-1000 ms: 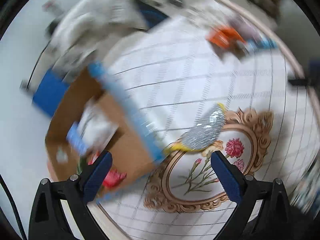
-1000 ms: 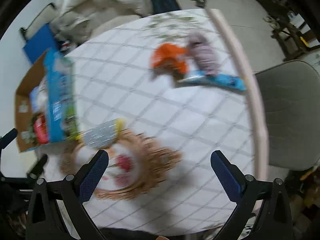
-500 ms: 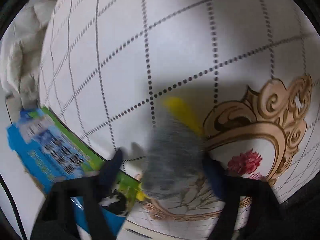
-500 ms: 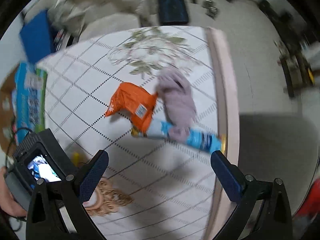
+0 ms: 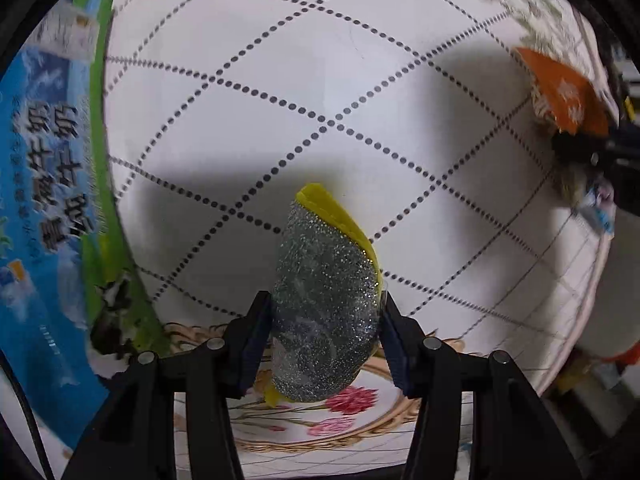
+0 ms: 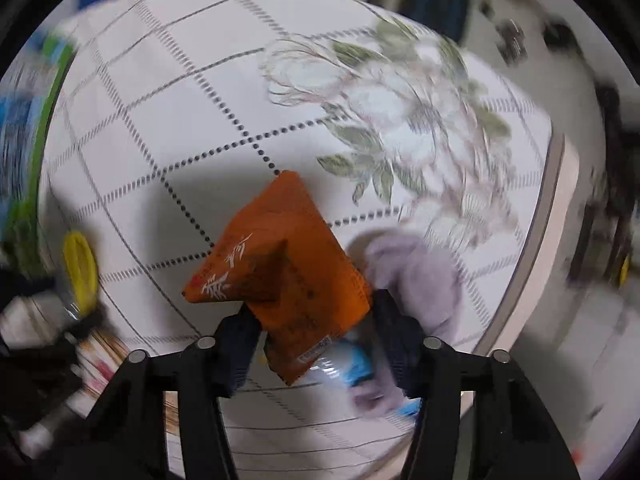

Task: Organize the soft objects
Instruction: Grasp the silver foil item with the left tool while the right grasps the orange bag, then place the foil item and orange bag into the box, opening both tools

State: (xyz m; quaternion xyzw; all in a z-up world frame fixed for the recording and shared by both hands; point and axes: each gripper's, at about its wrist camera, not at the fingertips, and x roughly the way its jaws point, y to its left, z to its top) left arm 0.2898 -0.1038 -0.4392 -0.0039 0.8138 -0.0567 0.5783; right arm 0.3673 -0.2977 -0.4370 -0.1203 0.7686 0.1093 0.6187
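A glittery silver sponge with a yellow backing (image 5: pixel 326 316) stands on edge on the white tablecloth (image 5: pixel 320 80). My left gripper (image 5: pixel 325 346) is shut on the sponge, one finger on each side. In the right wrist view an orange cloth pouch (image 6: pixel 286 276) lies on the cloth. My right gripper (image 6: pixel 314 346) has closed in on the pouch's near end, fingers touching both sides. A lilac fluffy cloth (image 6: pixel 416 280) and a blue packet (image 6: pixel 356 364) lie just right of the pouch. The sponge's yellow edge (image 6: pixel 80 272) shows at far left.
A blue and green printed box (image 5: pixel 52 208) stands at the left edge of the table. The orange pouch (image 5: pixel 564 92) and my right gripper's body show at far right in the left wrist view. The table's pink rim (image 6: pixel 552 216) runs down the right side.
My left gripper dropped onto the sponge and closed on it. My right gripper moved forward and down to the orange pouch and narrowed from wide open to gripping it.
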